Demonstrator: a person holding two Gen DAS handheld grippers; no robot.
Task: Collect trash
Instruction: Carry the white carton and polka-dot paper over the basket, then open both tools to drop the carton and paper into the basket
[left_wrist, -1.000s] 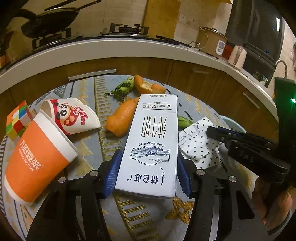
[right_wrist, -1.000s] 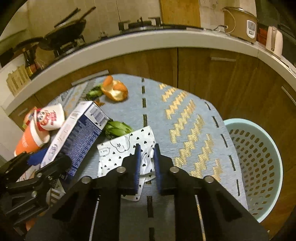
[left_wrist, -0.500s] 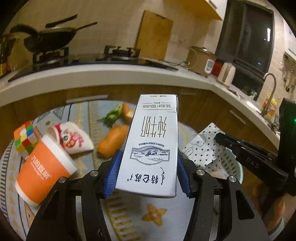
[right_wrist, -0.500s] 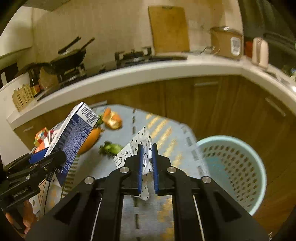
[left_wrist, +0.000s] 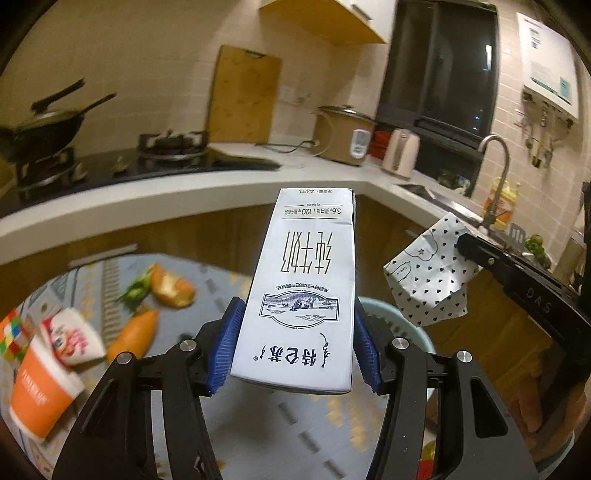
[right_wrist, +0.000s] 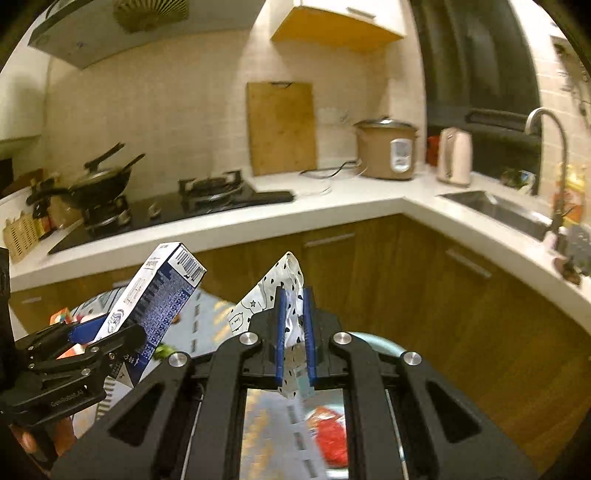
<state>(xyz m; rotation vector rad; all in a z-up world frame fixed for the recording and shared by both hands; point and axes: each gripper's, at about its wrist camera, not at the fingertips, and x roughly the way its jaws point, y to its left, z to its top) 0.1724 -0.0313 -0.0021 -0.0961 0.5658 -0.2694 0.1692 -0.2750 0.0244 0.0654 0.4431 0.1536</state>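
Observation:
My left gripper (left_wrist: 295, 328) is shut on a white milk carton (left_wrist: 303, 288) and holds it high above the mat; the carton also shows in the right wrist view (right_wrist: 159, 295). My right gripper (right_wrist: 294, 325) is shut on a white wrapper with black hearts (right_wrist: 273, 291), seen hanging at the right in the left wrist view (left_wrist: 428, 277). A pale blue basket (left_wrist: 410, 325) sits below, mostly hidden behind the carton; its rim shows in the right wrist view (right_wrist: 380, 341). On the mat lie a carrot (left_wrist: 135, 332), orange peel (left_wrist: 173, 288), greens (left_wrist: 135, 291) and paper cups (left_wrist: 44, 384).
A Rubik's cube (left_wrist: 11, 332) lies at the mat's left edge. A curved white counter (right_wrist: 258, 221) with wooden cabinets runs behind, holding a wok (right_wrist: 99, 184), a rice cooker (right_wrist: 386, 153), a kettle (right_wrist: 454, 157) and a sink (right_wrist: 495, 210).
Both grippers have risen from the mat with their loads and moved right toward the basket. The views have tilted up toward the counter.

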